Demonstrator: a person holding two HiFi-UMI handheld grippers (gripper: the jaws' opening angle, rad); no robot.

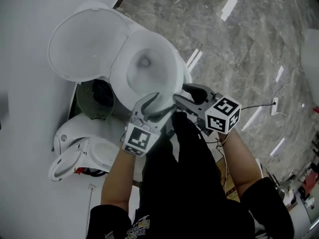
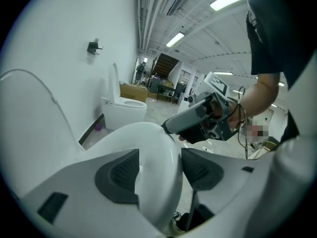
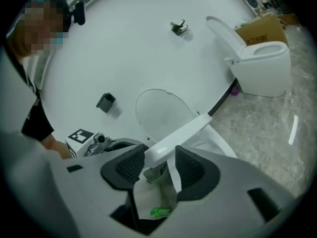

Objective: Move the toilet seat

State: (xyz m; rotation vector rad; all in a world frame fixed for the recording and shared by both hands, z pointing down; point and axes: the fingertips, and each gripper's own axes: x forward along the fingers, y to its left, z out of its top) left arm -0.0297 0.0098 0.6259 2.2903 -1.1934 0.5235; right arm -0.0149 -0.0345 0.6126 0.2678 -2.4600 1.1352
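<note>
Fingers (image 2: pixel 119 175) of your left gripper (image 1: pixel 152 104) are pinched onto the curved front of the toilet seat (image 1: pixel 172 68). Your right gripper (image 1: pixel 183 99) is closed on the seat's thin edge just beside it, so both grips sit close together at the front of the bowl (image 1: pixel 144 63). The seat may be slightly lifted off the bowl, can't confirm. Lid (image 1: pixel 82 44) is up against the wall (image 1: pixel 25 83). Risks as I read them: glossy plastic plus a shallow bite on the right side, so it could slip out mid-swing and the seat would slam down. Two grips that near each other will fight if your hands arc differently, and that twists the seat. Waste bin (image 1: pixel 94 99) stands just beside the bowl on your left, easy to clip. Don't drive the seat hard into the lid.
</note>
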